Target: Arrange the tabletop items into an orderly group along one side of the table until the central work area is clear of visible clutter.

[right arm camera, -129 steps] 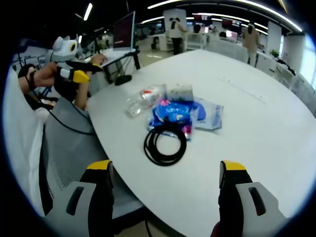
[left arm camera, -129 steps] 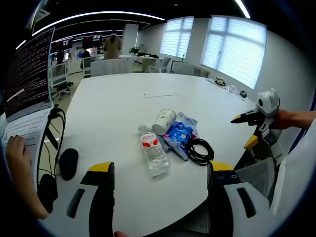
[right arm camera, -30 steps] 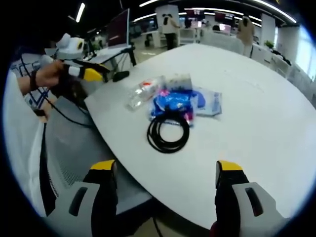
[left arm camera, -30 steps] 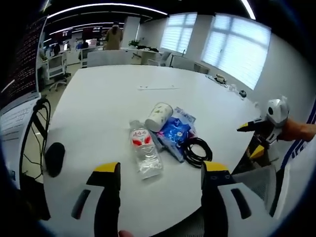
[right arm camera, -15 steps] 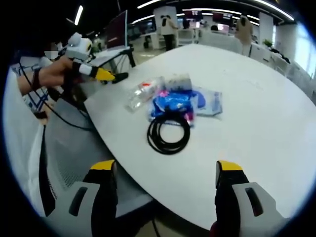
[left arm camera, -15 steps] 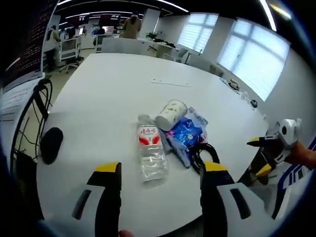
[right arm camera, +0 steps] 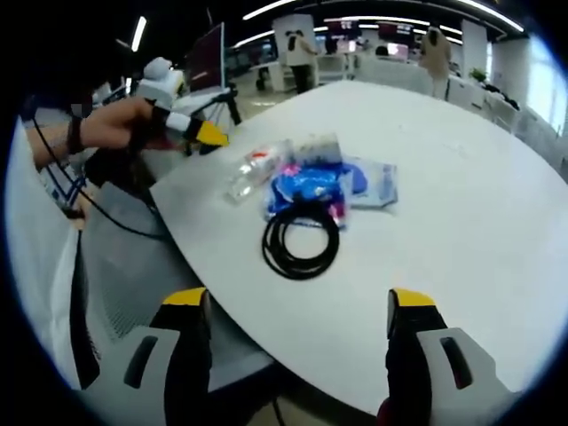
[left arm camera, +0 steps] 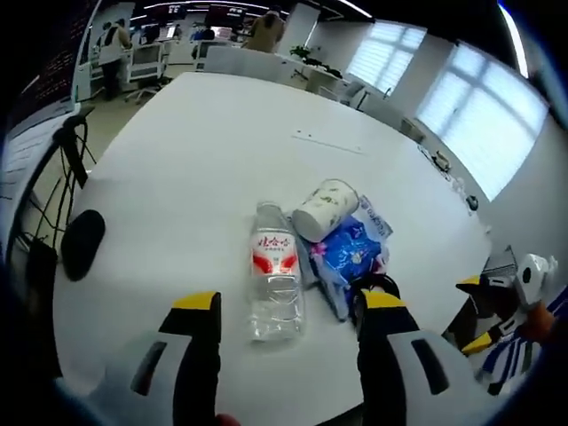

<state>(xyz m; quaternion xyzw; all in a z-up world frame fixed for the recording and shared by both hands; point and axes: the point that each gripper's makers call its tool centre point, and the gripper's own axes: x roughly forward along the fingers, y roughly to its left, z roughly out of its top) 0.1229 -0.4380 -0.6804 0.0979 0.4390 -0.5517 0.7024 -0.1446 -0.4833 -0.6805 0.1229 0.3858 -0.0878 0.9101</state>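
Water bottle [left arm camera: 275,282] lies on its side on white worktop [left arm camera: 195,160], near edge, just ahead of your left gripper [left arm camera: 282,311], fingers spread, nothing held. Clear thin plastic, likely light, rolls easily: take it across mid-body at red label. Paper cup [left arm camera: 324,209] crushes; grip gently. Blue packets [left arm camera: 346,253] soft, slippery. Black cable coil [right arm camera: 299,242] floppy; pinch several loops together. Your right gripper [right arm camera: 293,311] hangs short of coil, fingers apart, empty.
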